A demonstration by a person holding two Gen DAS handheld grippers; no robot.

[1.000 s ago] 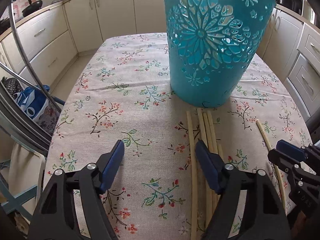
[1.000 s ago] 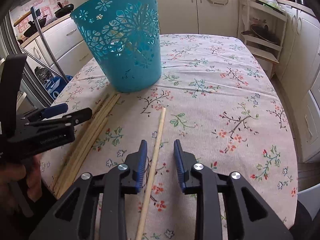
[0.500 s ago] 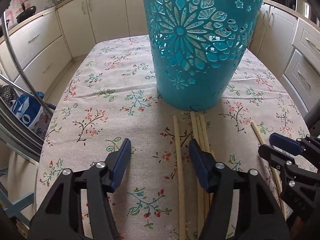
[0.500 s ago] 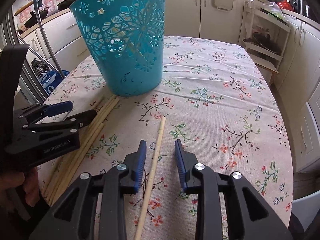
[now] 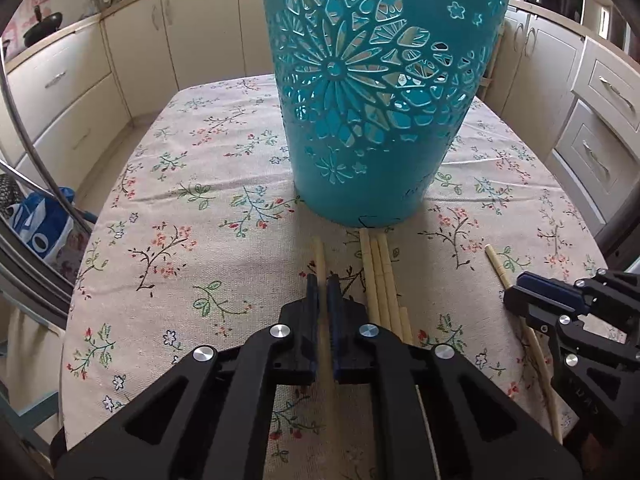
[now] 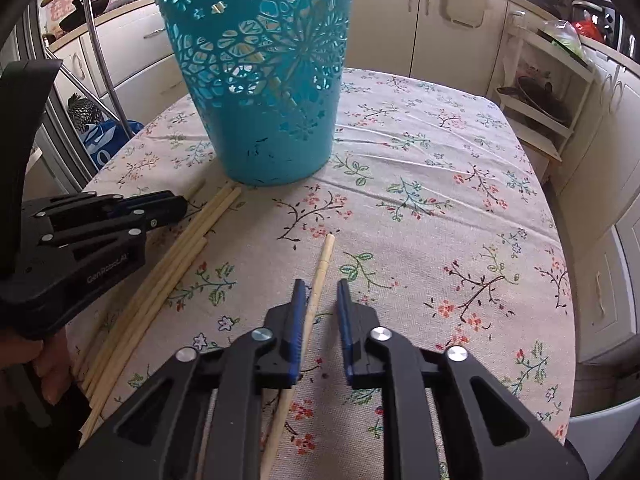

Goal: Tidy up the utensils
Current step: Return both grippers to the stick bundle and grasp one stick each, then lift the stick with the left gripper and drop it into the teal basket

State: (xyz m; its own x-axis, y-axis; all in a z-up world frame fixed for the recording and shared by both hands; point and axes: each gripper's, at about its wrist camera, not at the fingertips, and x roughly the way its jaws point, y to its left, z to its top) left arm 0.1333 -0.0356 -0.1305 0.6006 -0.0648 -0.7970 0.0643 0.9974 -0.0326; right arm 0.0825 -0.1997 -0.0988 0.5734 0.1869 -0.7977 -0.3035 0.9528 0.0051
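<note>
A teal cut-out basket stands on the floral tablecloth; it also shows in the right wrist view. My left gripper is shut on a single bamboo chopstick in front of the basket. A bundle of several chopsticks lies just right of it, also in the right wrist view. My right gripper is open, jaws straddling another lone chopstick on the cloth; this gripper shows in the left wrist view.
The table is covered by a floral cloth and surrounded by cream kitchen cabinets. A blue bag and metal chair frame stand at the left. An open shelf unit stands right of the table.
My left gripper has shifted right and closed on the lone chopstick left of the bundle. My right gripper has narrowed slightly around its chopstick and stays open.
</note>
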